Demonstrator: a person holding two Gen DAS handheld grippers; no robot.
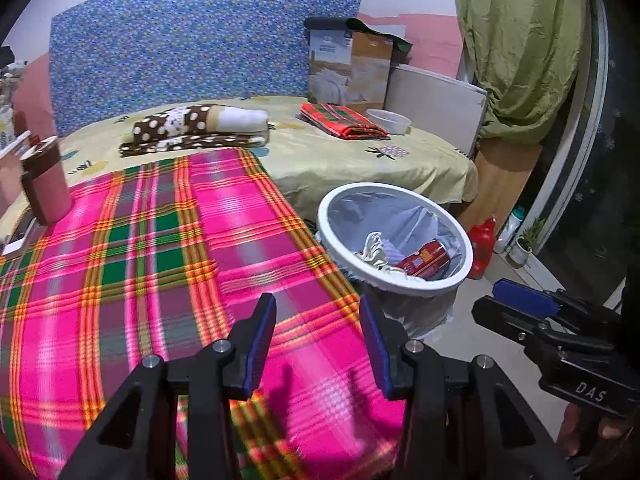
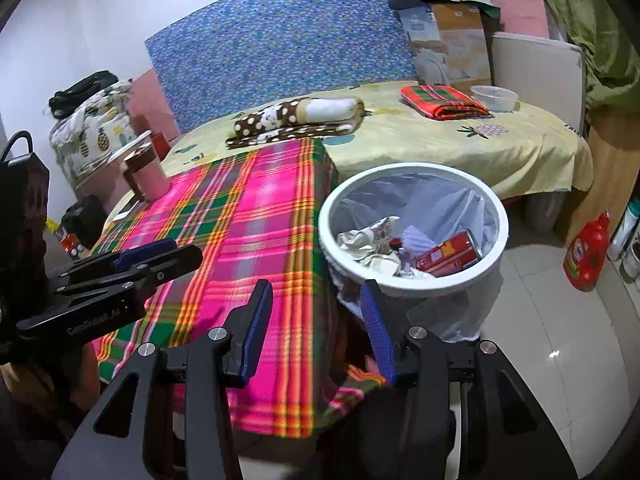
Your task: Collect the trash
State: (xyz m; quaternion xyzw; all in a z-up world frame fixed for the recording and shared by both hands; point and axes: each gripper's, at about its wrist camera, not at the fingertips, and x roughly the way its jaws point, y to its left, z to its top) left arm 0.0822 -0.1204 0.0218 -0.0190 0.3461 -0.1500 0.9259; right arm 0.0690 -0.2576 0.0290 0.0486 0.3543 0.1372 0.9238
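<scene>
A white round trash bin [image 1: 424,280] [image 2: 500,236] with a clear liner stands on the floor beside the table. Inside lie a red can [image 1: 426,258] [image 2: 448,256] and crumpled paper and wrappers [image 1: 374,250] [image 2: 368,240]. My left gripper [image 1: 318,304] is open and empty above the pink plaid tablecloth [image 1: 168,264], left of the bin. My right gripper [image 2: 316,292] is open and empty over the table's right edge, just short of the bin; it also shows in the left wrist view [image 1: 516,304]. The left gripper shows in the right wrist view [image 2: 160,252].
A pink cup [image 1: 46,184] [image 2: 146,176] and a phone [image 1: 18,236] sit at the table's far left. Behind is a bed with folded blankets [image 1: 196,130] [image 2: 296,120], a white bowl [image 1: 390,120] and a box [image 1: 350,68]. A red bottle [image 1: 482,246] [image 2: 586,252] stands on the floor.
</scene>
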